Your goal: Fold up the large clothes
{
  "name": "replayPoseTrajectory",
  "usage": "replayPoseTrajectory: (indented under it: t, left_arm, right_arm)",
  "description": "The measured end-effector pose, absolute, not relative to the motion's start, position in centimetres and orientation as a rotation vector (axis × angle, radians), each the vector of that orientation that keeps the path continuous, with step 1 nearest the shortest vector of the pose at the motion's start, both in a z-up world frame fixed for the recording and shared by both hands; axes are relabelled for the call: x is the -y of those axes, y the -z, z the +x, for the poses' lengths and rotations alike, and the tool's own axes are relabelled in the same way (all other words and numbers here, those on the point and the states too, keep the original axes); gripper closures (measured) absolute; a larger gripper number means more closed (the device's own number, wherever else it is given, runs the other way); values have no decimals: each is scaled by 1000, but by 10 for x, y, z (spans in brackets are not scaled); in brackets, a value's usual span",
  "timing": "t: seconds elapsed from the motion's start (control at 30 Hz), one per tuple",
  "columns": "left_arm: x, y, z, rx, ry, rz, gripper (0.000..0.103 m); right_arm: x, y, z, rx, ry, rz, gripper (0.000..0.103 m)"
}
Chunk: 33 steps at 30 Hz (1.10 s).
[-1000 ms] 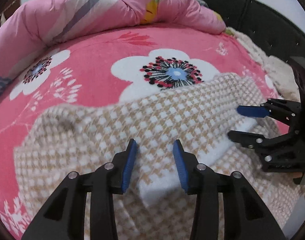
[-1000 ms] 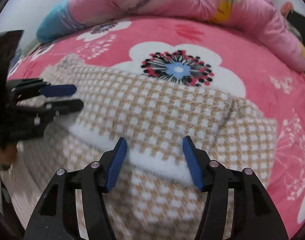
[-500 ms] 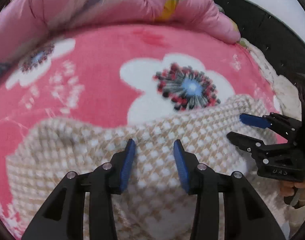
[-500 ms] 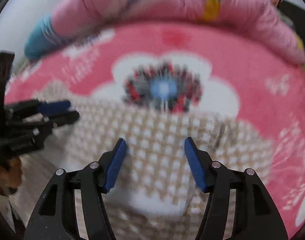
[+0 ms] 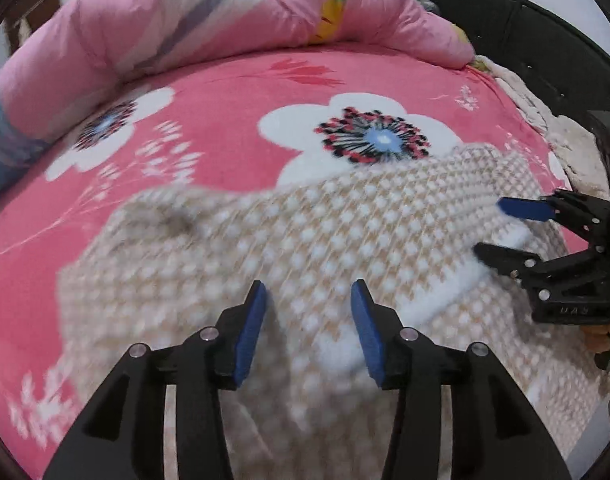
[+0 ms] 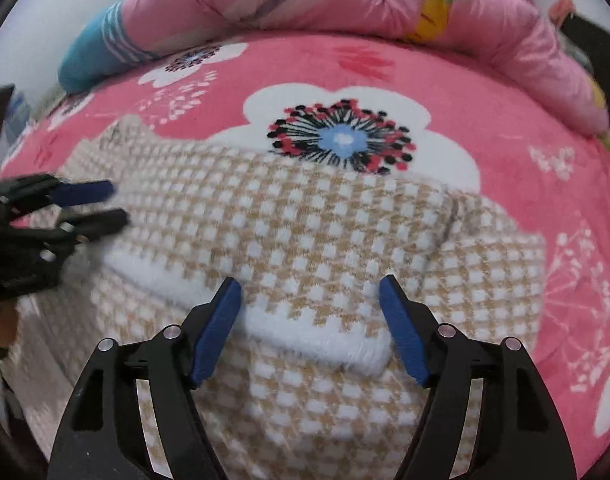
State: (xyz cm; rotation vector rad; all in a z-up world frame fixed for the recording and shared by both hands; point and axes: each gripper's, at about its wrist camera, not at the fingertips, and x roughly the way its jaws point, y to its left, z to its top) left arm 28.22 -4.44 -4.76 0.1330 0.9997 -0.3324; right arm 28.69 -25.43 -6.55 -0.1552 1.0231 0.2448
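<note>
A beige and white checked knit garment (image 5: 289, 248) lies folded on the pink flowered bed cover (image 5: 225, 120); it also shows in the right wrist view (image 6: 305, 232). Its white ribbed hem (image 6: 313, 332) lies folded over on top. My left gripper (image 5: 309, 328) is open and empty, hovering over the garment's near part. My right gripper (image 6: 311, 324) is open and empty, its jaws astride the white hem. The right gripper shows at the right of the left wrist view (image 5: 505, 228), and the left gripper at the left of the right wrist view (image 6: 101, 204).
A rolled pink quilt (image 5: 185, 28) lies along the far side of the bed (image 6: 345, 12). A dark bed frame (image 5: 545, 52) and a cream blanket (image 5: 573, 148) border the right. A blue striped fabric end (image 6: 93, 56) lies at the far left.
Both grippers dipped forward over the garment half a second ago and have drawn back and up to about where they were. Both stayed open. The garment has not visibly moved.
</note>
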Motion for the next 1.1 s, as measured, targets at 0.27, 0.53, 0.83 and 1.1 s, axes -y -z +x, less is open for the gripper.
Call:
replayPoseTrajectory:
  t: [0.27,0.53,0.83,1.1]
  left_arm:
    - [-52,-4,175,-882,279,2,48]
    - [-125,11,62,-809,128,-154,47]
    - [-125,44,27,-780,216,-305,47]
    - [-125,48,74,-793,325,-356,59]
  right_arm:
    - [256,11,170,-886,-372,-120,16]
    - [222,44,110,-922,-485,-80,12]
    - [197,87,100,-986,-436,-67,12]
    - [196,93,103,-980,-421,-40,9]
